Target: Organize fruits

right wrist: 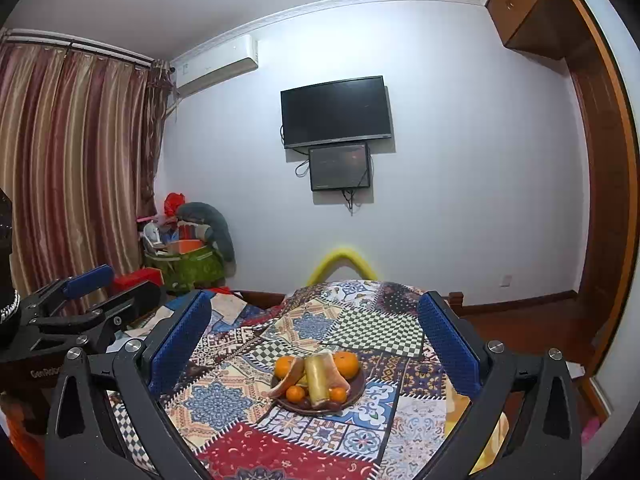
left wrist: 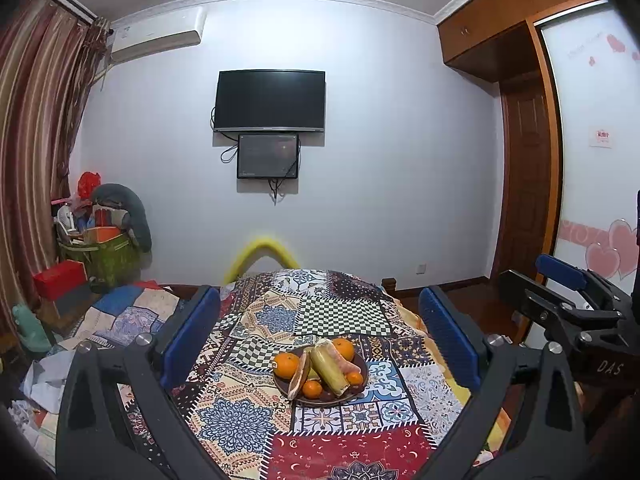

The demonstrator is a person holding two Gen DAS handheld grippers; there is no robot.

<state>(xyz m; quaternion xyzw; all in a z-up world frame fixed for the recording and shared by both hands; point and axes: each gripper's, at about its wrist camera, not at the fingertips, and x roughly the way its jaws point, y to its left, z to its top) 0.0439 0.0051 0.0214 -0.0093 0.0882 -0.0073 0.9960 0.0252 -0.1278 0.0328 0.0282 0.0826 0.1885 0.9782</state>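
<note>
A dark round plate sits on a patchwork tablecloth and is piled with fruit: several oranges, a yellow-green corn cob, a sweet potato and a banana-like piece. The plate also shows in the right wrist view, with oranges and the corn cob. My left gripper is open and empty, held back from and above the plate. My right gripper is open and empty, likewise short of the plate. Each gripper shows at the edge of the other's view.
The table stands in a bedroom. A yellow curved chair back is at its far edge. A green bin of clutter and a red box stand at left by the curtains. A wooden door is at right.
</note>
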